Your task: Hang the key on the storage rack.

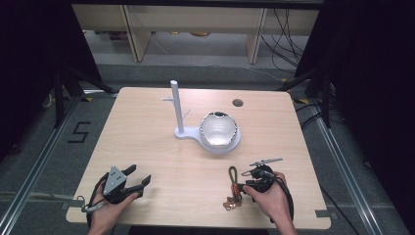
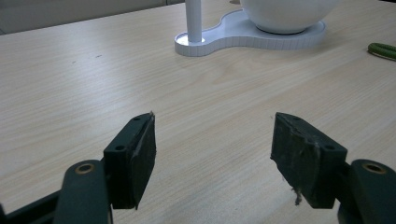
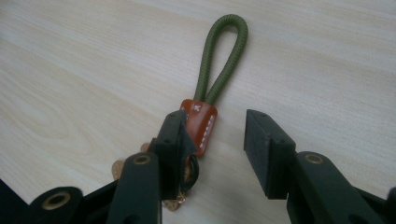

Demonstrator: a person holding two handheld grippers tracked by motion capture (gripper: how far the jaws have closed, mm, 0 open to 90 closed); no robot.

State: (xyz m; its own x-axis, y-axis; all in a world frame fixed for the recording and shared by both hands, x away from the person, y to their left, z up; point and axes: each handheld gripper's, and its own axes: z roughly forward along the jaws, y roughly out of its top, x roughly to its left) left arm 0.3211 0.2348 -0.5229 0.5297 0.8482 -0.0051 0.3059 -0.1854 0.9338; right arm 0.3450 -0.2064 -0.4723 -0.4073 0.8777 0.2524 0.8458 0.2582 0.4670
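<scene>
Right gripper view puts my right claw [image 3: 212,149] low over the keyring [image 3: 205,112], jaws spread and pinching nothing. One jaw sits against the orange-brown leather tab [image 3: 201,123]; the other stands apart from it on bare wood. The green cord loop [image 3: 223,56] lies flat, pointing away from the claw, and small metal parts trail beneath the near jaw, partly hidden.

From the high view, the keyring [image 1: 233,188] lies near the front edge of the surface [image 1: 147,147], just beside my right claw [image 1: 244,187]. My left claw [image 1: 139,178] rests on the surface well apart from it, jaws spread and empty. A white stand with a post [image 1: 177,110] and a white bowl [image 1: 219,129] sit toward the middle.

Assessment: I judge the keyring light and limp. The cord should flex and sag once lifted, and the metal parts will likely swing. The leather tab looks like the firmest, flattest hold; I expect the pads to seat well across it. The round cord may roll between the pads. Nothing appears fragile. Main risk, in my view, is the thin tab slipping flat under the jaws.
</scene>
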